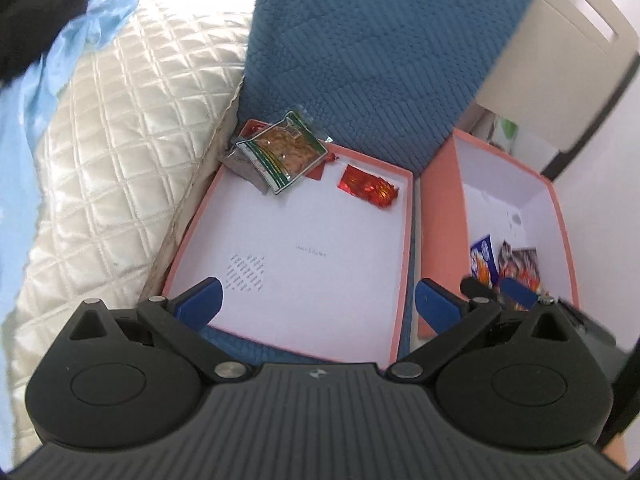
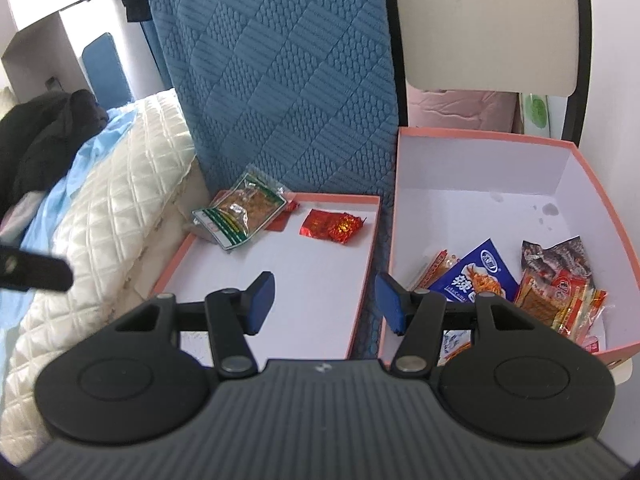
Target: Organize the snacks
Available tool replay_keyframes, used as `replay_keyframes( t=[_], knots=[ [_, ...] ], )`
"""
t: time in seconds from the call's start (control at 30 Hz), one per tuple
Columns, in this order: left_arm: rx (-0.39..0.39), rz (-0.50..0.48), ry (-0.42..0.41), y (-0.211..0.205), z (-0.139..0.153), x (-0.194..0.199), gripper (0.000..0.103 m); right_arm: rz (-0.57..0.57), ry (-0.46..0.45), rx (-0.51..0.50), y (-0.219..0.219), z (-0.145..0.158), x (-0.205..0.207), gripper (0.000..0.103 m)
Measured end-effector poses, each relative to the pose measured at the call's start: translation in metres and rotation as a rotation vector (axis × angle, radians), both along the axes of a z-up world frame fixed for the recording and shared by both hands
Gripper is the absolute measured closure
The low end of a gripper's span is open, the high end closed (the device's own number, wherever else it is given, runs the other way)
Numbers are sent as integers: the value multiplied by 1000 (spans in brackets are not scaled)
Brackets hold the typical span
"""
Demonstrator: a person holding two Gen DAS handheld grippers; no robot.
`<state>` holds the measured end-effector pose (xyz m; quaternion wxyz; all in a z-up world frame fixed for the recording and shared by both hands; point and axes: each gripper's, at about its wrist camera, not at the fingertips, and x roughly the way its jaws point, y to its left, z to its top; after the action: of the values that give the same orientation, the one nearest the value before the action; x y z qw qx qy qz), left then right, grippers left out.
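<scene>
With both the left gripper [image 1: 316, 300] and right gripper [image 2: 326, 300] open and empty, lower onto the red foil packet [image 1: 368, 187] or green-edged packet [image 1: 282, 155] at the shallow lid's [image 1: 406, 240] far end, pinching mid-body before transferring to the deep box [image 2: 472, 136].

Snack packets [image 2: 452, 346] — partly behind right gripper [image 2: 326, 300]

Shallow pink lid [image 2: 362, 280], left: green-edged clear pkt [image 2: 240, 210] propped on far-left corner, tilted; red foil pkt [image 2: 331, 226] flat just right of it. Deep pink box [image 2: 592, 184], right: blue pkt [image 2: 478, 274], dark pkt [image 2: 554, 256], red/orange pkts [image 2: 560, 300] heaped near end.
</scene>
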<state>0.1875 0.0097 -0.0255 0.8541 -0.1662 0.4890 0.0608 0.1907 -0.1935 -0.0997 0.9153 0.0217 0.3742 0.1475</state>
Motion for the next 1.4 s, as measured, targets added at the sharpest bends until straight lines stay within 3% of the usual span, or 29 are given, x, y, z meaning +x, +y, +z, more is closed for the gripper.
replay_keyframes(
  t=[0.3,0.47,0.67,0.77,0.97,1.03,1.23,1.4],
  knots=[
    [-77,58,2,39,-47,38,0,47,1,-31,26,-19,18,45],
    [-154,68,3,63,-74,67,0,52,7,-26,43,-33,38,45],
    [-172,93,28,81,-107,100,0,80,5,-34,69,-52,64,45],
    [-222,115,21,92,-128,113,0,78,10,-47,76,-66,79,45],
    [-265,197,14,116,-165,150,0,84,11,-87,86,-92,111,45],
    [-271,221,3,121,-173,165,0,88,0,-50,88,-100,122,45],
    [-339,286,41,129,-205,191,1,62,37,-62,98,-123,155,45],
    [-410,288,-15,132,-213,202,1,37,27,-96,103,-132,175,45]
  ],
)
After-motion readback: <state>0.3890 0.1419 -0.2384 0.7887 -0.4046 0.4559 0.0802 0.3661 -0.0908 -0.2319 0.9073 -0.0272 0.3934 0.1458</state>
